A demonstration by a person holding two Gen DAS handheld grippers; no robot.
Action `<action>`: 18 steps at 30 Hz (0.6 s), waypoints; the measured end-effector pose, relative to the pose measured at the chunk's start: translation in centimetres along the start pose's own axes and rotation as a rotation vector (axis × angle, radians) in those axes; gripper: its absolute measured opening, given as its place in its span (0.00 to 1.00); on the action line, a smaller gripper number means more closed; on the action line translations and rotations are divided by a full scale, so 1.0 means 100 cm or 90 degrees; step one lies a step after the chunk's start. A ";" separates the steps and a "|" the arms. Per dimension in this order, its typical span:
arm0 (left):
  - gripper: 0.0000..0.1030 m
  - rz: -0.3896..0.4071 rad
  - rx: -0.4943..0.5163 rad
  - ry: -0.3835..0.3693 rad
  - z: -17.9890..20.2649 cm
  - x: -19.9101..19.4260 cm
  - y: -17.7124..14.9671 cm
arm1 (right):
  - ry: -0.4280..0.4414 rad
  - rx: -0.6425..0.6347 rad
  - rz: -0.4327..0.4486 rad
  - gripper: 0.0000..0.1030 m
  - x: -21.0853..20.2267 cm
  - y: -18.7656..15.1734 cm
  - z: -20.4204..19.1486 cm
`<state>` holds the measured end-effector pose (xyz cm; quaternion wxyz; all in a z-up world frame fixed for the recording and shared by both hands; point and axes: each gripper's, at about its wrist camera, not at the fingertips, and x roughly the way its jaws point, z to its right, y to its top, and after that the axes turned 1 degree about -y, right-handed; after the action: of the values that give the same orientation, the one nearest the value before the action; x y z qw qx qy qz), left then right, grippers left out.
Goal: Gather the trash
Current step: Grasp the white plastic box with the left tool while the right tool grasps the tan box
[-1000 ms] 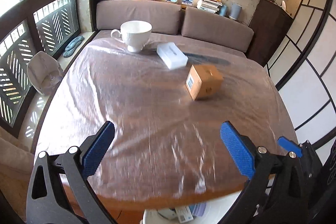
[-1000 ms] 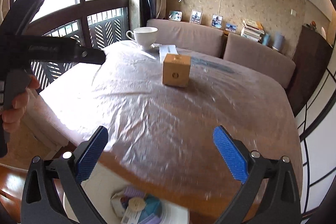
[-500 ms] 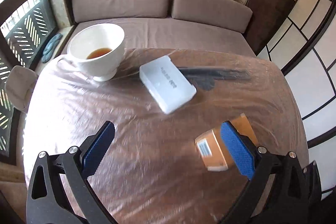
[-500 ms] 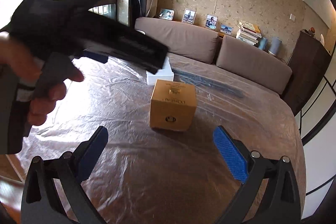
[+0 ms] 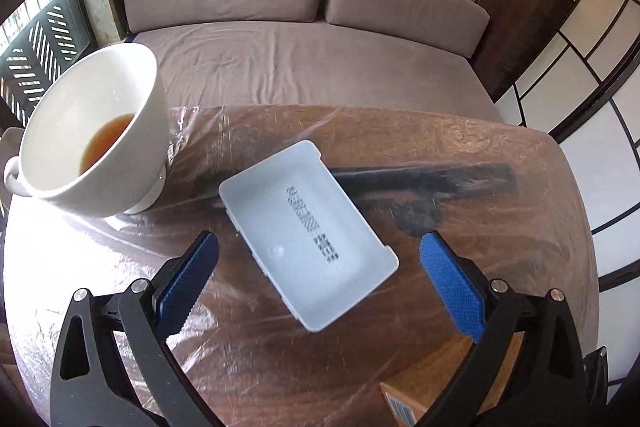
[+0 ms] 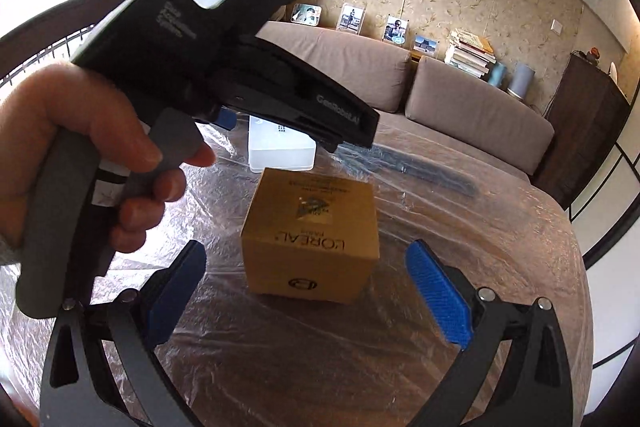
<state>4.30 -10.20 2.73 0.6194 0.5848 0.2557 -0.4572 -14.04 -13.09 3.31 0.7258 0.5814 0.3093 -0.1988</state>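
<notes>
Clearly the left gripper (image 5: pixel 316 275) hangs spread wide over the white plastic box (image 5: pixel 308 233), lying askew; the cup of tea (image 5: pixel 90 131) at ten o'clock could spill if clipped (risky). Right gripper (image 6: pixel 306 291), also spread, frames the cardboard box (image 6: pixel 314 237).

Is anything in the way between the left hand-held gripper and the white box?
Nothing visible. The left hand-held gripper is open, with the white box lying flat right ahead of its fingers. The white cup stands off to the left, apart from the box.
</notes>
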 end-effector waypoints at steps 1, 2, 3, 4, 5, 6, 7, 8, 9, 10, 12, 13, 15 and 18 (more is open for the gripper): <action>0.98 0.000 0.001 0.003 0.001 0.002 0.001 | 0.002 0.000 0.000 0.96 0.001 0.001 -0.001; 0.98 0.002 0.002 0.006 0.001 0.003 0.002 | 0.007 0.000 -0.003 0.96 0.004 0.003 -0.001; 0.98 0.003 0.003 0.010 0.001 0.004 0.002 | 0.010 0.000 -0.004 0.96 0.004 0.005 -0.001; 0.98 0.004 0.005 0.013 0.001 0.005 0.002 | 0.013 0.001 -0.004 0.95 0.006 0.006 0.000; 0.98 0.004 0.008 0.015 0.001 0.006 0.002 | 0.019 0.004 -0.006 0.95 0.008 0.008 0.000; 0.98 0.003 0.012 0.016 0.001 0.007 0.002 | 0.024 0.007 -0.010 0.95 0.009 0.009 0.001; 0.97 0.003 0.016 0.017 0.000 0.008 0.002 | 0.031 0.012 -0.016 0.93 0.011 0.010 0.003; 0.96 0.003 0.021 0.018 0.000 0.008 0.002 | 0.041 0.017 -0.023 0.85 0.013 0.011 0.006; 0.93 0.005 0.027 0.021 0.001 0.009 0.002 | 0.047 0.021 -0.031 0.81 0.015 0.011 0.007; 0.88 0.008 0.033 0.025 0.002 0.010 0.004 | 0.049 0.028 -0.038 0.76 0.016 0.011 0.007; 0.82 0.014 0.047 0.033 0.004 0.010 0.003 | 0.055 0.036 -0.045 0.63 0.020 0.014 0.011; 0.78 0.017 0.052 0.033 0.005 0.009 0.002 | 0.058 0.038 -0.049 0.56 0.021 0.014 0.012; 0.67 0.024 0.068 0.036 0.007 0.007 -0.001 | 0.067 0.045 -0.048 0.56 0.020 0.013 0.014; 0.65 0.029 0.086 0.034 0.011 0.005 -0.006 | 0.073 0.053 -0.044 0.56 0.015 0.010 0.017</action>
<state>3.76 -11.32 2.27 0.5815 0.6431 0.2273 -0.4433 -11.89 -14.36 3.20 0.6747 0.6106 0.3617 -0.2029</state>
